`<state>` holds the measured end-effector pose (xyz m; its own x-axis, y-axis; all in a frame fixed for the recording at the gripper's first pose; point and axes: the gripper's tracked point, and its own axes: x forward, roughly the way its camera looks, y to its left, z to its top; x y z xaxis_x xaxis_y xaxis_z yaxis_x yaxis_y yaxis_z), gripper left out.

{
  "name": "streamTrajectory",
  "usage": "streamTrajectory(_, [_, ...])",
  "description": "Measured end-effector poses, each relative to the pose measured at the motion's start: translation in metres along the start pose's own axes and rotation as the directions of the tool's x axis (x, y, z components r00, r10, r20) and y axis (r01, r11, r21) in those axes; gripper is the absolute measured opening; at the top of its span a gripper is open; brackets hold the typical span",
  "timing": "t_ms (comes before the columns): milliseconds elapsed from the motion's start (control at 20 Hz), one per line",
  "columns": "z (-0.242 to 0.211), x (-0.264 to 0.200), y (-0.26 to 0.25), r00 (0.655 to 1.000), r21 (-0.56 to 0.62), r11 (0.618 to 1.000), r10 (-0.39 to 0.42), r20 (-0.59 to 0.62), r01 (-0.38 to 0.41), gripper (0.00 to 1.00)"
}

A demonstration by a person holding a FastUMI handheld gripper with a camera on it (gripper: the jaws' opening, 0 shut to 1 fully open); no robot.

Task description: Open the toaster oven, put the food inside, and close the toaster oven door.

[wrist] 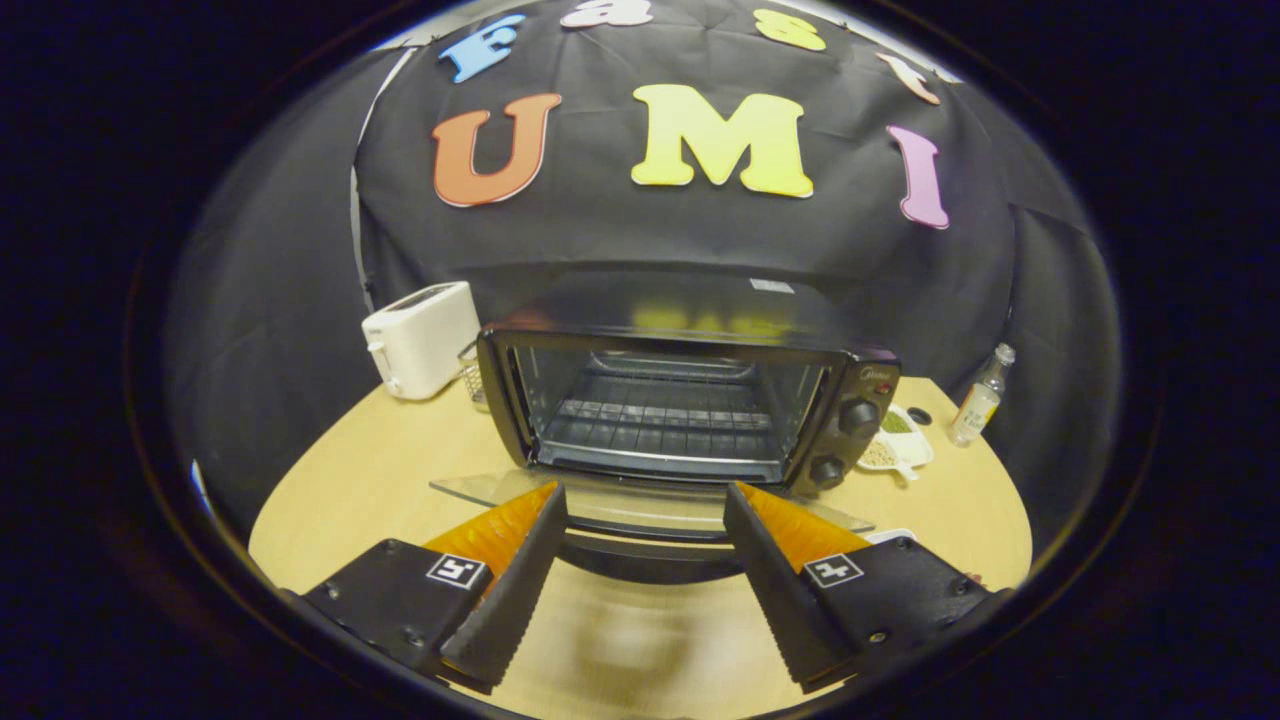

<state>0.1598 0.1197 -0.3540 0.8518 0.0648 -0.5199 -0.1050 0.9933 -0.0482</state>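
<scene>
Trouble could come from the toaster oven's (pixel 690 400) lowered glass door (pixel 650 505): it juts toward the gripper (pixel 645 500), whose fingers are spread wide and empty, tips over the door's near edge, handle (pixel 650 560) between them. A careless push forward might knock it. Beside the oven's knobs sits a small dish (pixel 895 445); whether that holds the food I cannot tell.

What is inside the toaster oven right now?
Inside the toaster oven, door down, sits a bare wire rack; no food visible. The open gripper hovers at the door handle.
</scene>
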Motion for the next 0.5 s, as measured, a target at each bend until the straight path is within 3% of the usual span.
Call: streamTrajectory(500, [-0.071,0.029,0.003,0.985,0.014,1.000,0.009,-0.173,-0.007,1.00])
